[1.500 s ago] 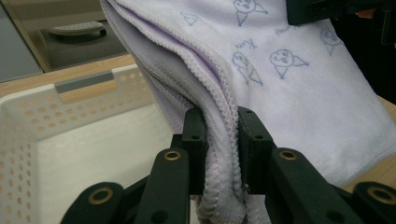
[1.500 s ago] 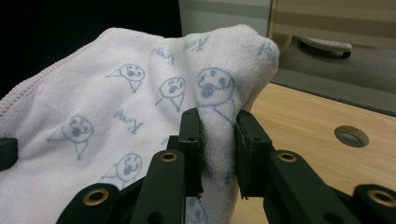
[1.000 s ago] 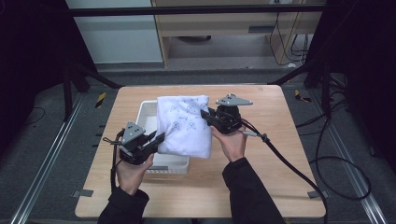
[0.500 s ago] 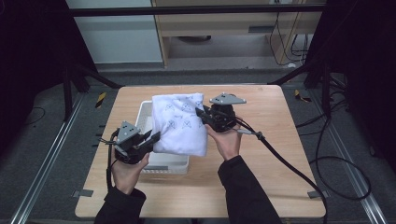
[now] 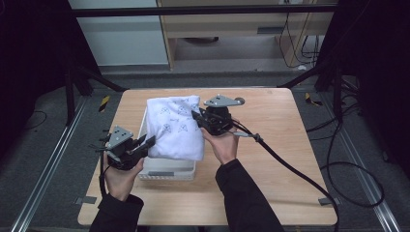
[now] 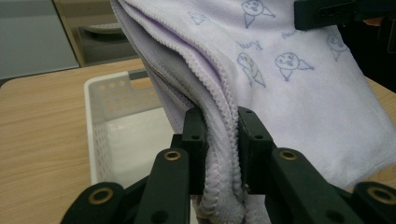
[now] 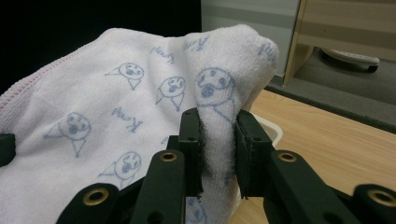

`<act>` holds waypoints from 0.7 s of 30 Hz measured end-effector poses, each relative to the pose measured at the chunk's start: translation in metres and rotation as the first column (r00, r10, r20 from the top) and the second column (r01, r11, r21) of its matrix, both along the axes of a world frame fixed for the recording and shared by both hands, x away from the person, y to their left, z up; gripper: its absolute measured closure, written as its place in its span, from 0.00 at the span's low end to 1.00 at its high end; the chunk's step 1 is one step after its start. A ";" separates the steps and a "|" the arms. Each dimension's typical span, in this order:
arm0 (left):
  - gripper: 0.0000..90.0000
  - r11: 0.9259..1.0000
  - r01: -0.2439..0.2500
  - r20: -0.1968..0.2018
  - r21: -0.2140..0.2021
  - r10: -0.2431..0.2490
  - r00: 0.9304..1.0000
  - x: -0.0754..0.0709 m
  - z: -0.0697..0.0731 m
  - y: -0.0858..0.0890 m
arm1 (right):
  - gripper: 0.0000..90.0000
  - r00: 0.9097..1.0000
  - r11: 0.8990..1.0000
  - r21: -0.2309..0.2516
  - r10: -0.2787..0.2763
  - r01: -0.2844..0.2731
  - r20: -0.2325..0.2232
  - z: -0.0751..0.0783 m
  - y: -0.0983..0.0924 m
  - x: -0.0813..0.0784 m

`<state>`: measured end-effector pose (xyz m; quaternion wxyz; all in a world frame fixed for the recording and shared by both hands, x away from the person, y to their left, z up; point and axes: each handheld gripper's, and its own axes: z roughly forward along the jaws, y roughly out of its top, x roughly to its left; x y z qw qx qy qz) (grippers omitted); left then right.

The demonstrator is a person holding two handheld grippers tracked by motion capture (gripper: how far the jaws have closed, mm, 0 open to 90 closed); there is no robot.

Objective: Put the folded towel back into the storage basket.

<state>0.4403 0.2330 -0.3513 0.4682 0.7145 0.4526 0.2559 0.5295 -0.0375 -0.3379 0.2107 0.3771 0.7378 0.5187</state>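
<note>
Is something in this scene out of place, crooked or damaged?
Nothing looks damaged or spilled. The folded towel hangs between the left hand-held gripper and the right hand-held gripper, both clamped on its edges, above the white basket.

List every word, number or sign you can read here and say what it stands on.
"Kony": small blue script repeated between the dog-face drawings on the white towel; the reading is uncertain, since the letters are small and stand slanted or upside down.
Nothing readable shows on the white basket or the table.
</note>
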 end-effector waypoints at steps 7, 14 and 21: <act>0.83 1.000 -0.030 -0.004 -0.005 0.030 1.000 0.000 -0.002 0.016 | 0.83 1.000 1.000 -0.006 0.011 -0.011 0.008 0.000 0.019 0.003; 0.83 0.999 -0.050 -0.010 0.002 0.050 0.999 0.002 -0.006 0.022 | 0.83 1.000 1.000 0.002 0.016 -0.016 0.001 -0.008 0.028 0.007; 0.83 0.997 -0.073 -0.021 0.005 0.073 0.997 0.007 -0.012 0.028 | 0.83 1.000 1.000 -0.010 0.018 -0.018 0.010 -0.010 0.039 0.011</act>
